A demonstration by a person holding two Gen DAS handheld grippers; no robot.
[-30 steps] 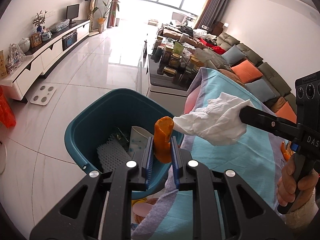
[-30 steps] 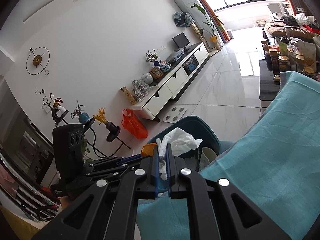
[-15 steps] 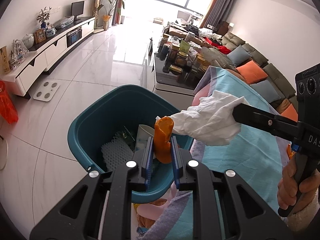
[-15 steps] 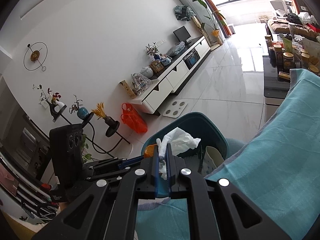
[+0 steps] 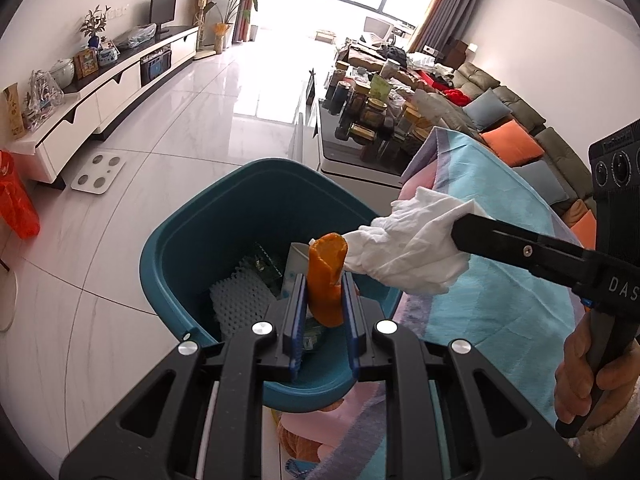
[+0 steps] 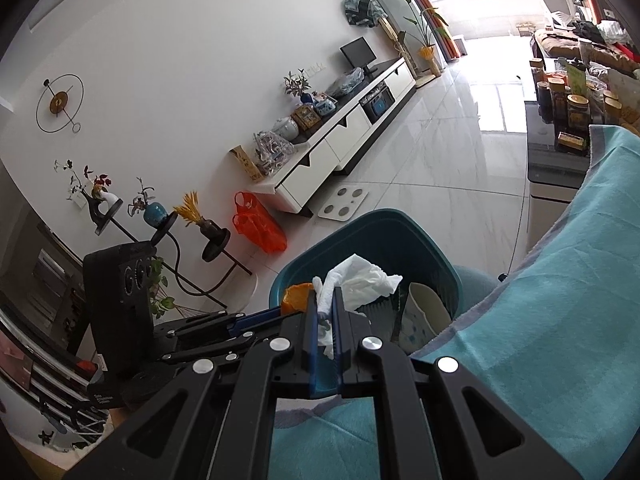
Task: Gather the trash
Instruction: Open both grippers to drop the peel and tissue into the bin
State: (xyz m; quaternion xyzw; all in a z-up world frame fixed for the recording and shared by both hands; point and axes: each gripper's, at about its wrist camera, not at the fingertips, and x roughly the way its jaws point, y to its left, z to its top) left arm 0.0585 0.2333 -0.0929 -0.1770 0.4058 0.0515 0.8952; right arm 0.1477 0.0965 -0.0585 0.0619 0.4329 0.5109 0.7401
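Directly below both claws: teal bin [image 5: 192,240], centre of left-wrist frame, mouth open upward. Your left gripper [image 5: 323,300] clamps orange peel [image 5: 326,280], peel's long axis upright, lower end over bin interior. Your right gripper [image 6: 326,320] pinches crumpled white tissue [image 6: 360,280], reaching in from right of frame, tissue touching peel top, hanging over bin's right rim beside blue blanket [image 5: 500,280]. Judgement: left load better centred for drop; tissue may need shift leftward first.
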